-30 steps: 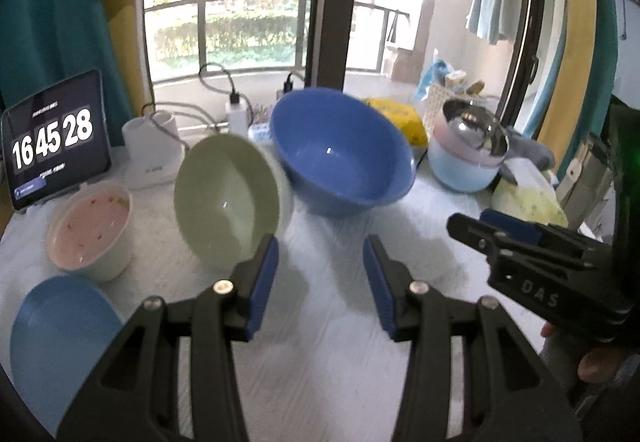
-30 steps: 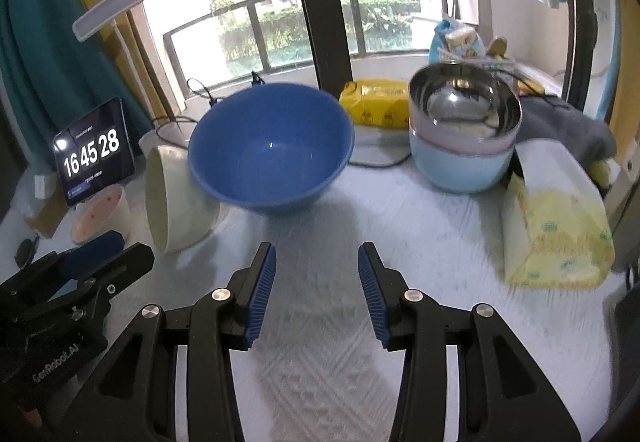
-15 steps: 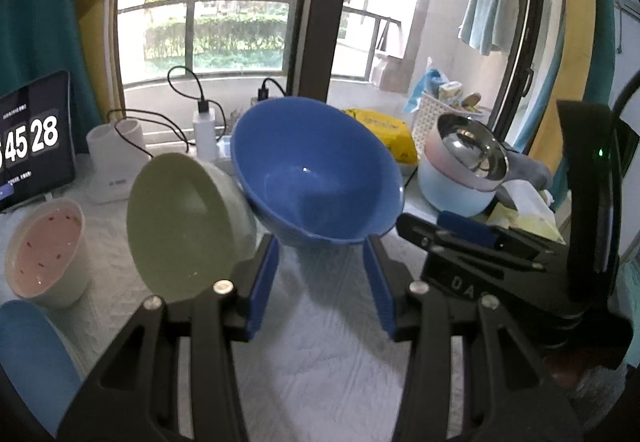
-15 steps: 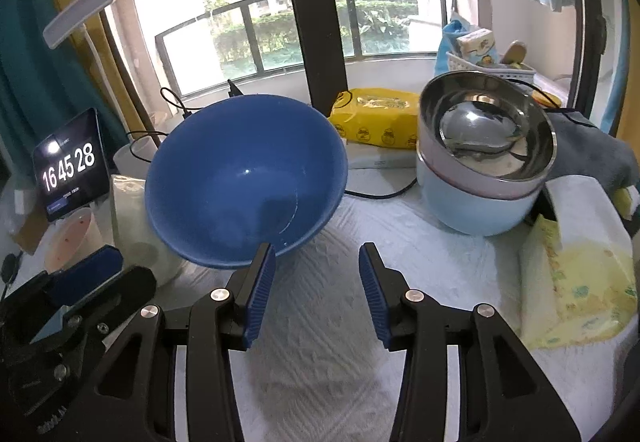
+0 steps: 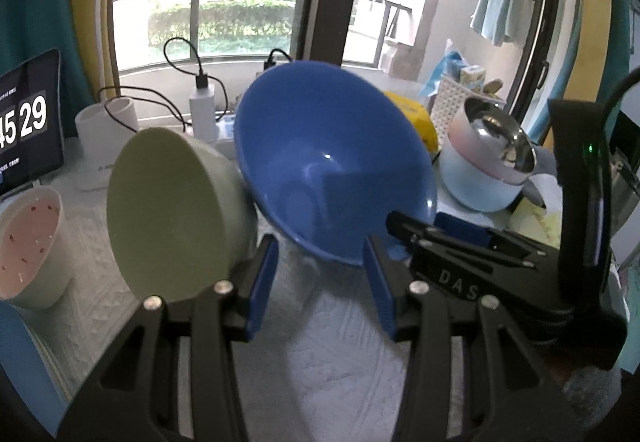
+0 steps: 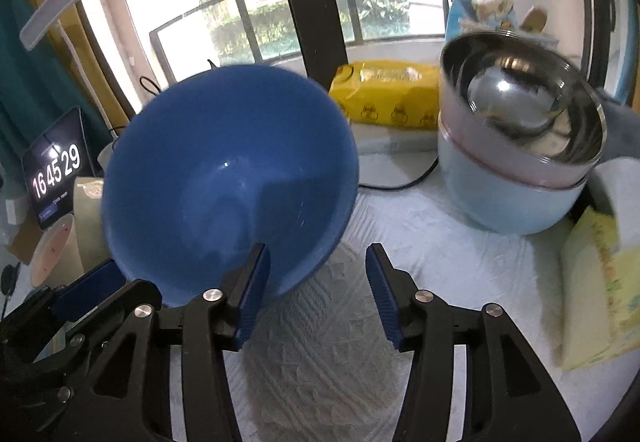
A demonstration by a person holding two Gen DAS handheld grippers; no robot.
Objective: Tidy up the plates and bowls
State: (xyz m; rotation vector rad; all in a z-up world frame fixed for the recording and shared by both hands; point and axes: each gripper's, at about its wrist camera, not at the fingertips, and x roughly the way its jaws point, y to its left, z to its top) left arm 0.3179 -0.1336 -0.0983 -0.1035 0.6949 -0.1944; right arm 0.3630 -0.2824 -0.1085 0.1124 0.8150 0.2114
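Note:
A large blue bowl [image 5: 332, 162] stands tilted on the white cloth, its mouth facing me. A pale green bowl [image 5: 172, 210] lies on its side against the blue bowl's left. My left gripper [image 5: 319, 246] is open and empty, its tips just under the blue bowl's near rim. My right gripper [image 6: 316, 250] has its jaws opening. The blue bowl's [image 6: 228, 178] lower right rim lies between them, and the pads do not press on it. At the right, a steel bowl [image 6: 528, 98] sits in a pink bowl inside a light blue one [image 6: 512, 202].
A white bowl with a pink inside [image 5: 28, 242] and a blue plate [image 5: 20, 362] lie at the left. A tablet clock [image 6: 52, 174], a charger with cables [image 5: 202, 110] and a yellow pack [image 6: 392, 98] stand behind. A tissue pack [image 6: 600, 282] is at the right.
Both grippers have come forward and down toward the blue bowl, which now fills the middle of both views. The right jaws stand slightly wider apart around its rim.

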